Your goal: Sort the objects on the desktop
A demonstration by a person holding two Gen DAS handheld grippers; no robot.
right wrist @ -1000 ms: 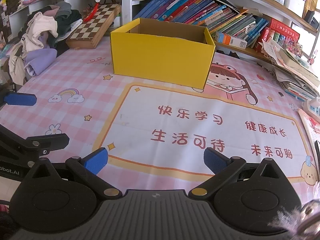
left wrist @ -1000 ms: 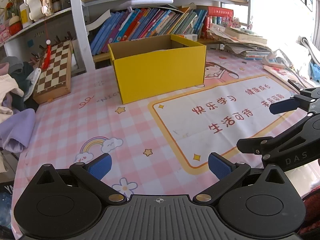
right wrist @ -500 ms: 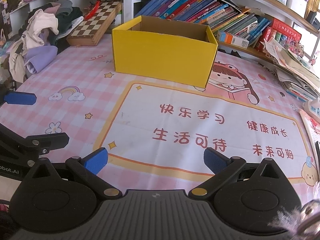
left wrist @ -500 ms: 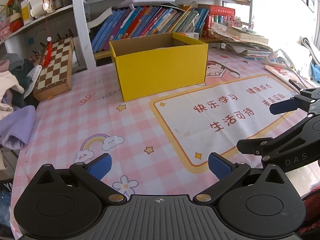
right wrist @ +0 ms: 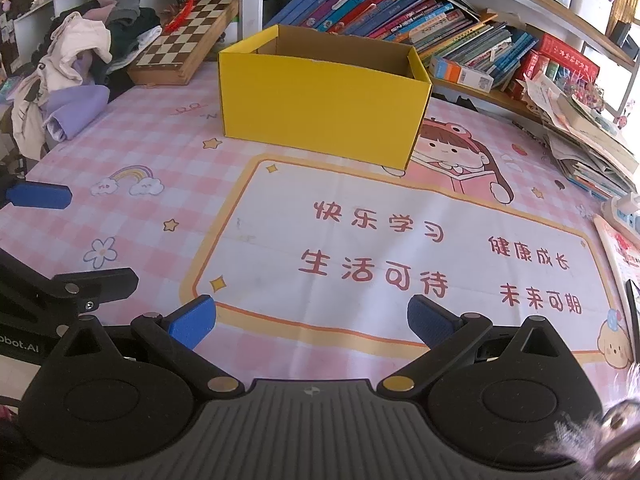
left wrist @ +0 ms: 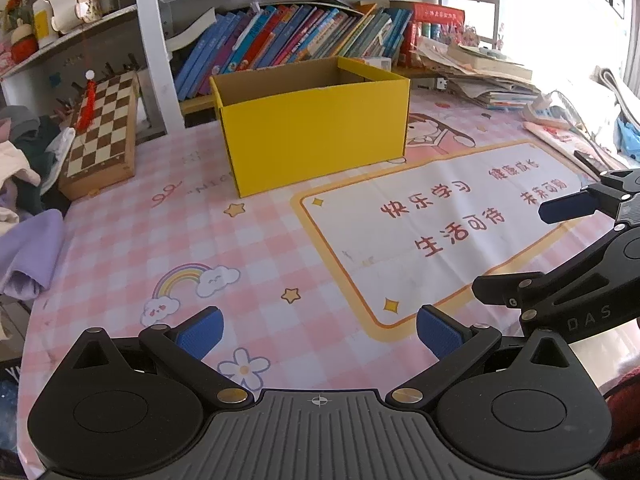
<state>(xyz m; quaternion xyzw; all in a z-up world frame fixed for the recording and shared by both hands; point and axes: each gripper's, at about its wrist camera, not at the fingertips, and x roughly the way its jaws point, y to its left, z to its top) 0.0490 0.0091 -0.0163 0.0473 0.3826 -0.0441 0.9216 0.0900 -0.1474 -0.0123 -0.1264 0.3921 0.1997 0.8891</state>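
One yellow box (left wrist: 316, 136) sits at twelve o'clock on the surface (left wrist: 248, 264); two claws, left claw (left wrist: 319, 330) and right claw (right wrist: 312, 320) (blue-padded), hover spread apart, gripping nothing.

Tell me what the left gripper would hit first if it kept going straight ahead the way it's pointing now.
Probably the yellow box. The left gripper is open and empty over the pink desk mat, with nothing between its fingers and the box's front wall. Depth is hard to judge here.

Open mat (right wrist: 360, 208) stretches ahead; only the yellow box (right wrist: 320, 108) blocks the far side.
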